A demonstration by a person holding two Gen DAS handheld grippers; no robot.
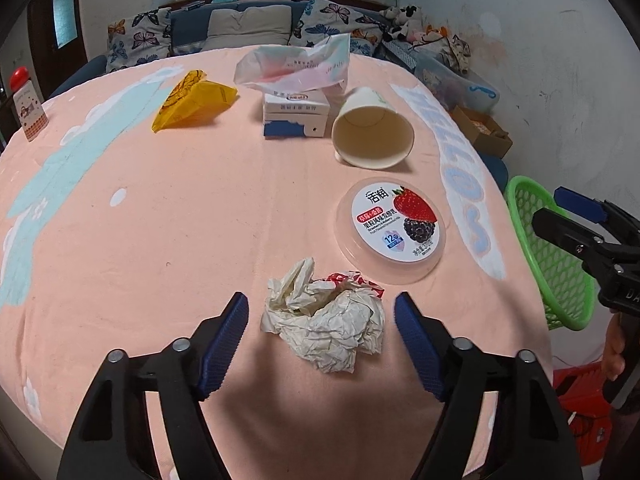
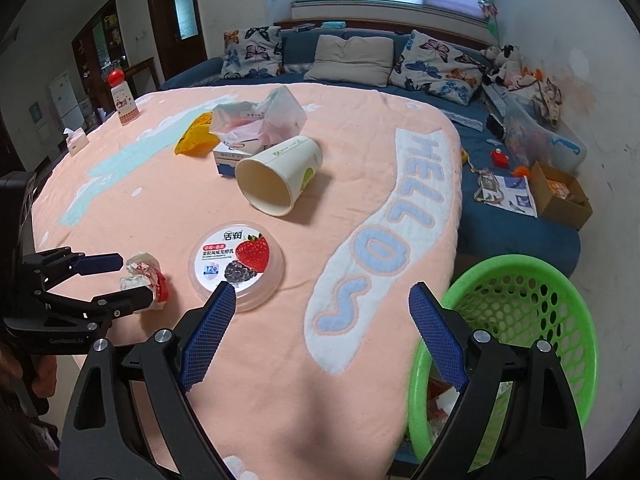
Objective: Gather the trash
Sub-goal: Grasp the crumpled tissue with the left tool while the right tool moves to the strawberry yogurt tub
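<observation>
A crumpled white paper wad point(image 1: 324, 328) with a red print lies on the pink tablecloth point(image 1: 160, 240). My left gripper point(image 1: 322, 298) is open and straddles the wad, with a gap showing on each side. The right wrist view shows the same gripper point(image 2: 134, 278) around the wad point(image 2: 140, 264). Beyond the wad lie a round yoghurt lid point(image 1: 394, 228), a tipped paper cup point(image 1: 372, 132), a yellow wrapper point(image 1: 192, 100) and a plastic bag point(image 1: 296, 64) on a small box point(image 1: 294, 116). My right gripper point(image 2: 323, 288) is open and empty, above the table's near right corner by the green basket point(image 2: 520, 300).
The basket stands just off the table's right edge with some scraps inside. A bottle with a red cap point(image 2: 124, 100) stands at the far left of the table. A blue sofa point(image 2: 520, 208) with cushions, toys and a cardboard box point(image 2: 560, 196) runs behind and to the right.
</observation>
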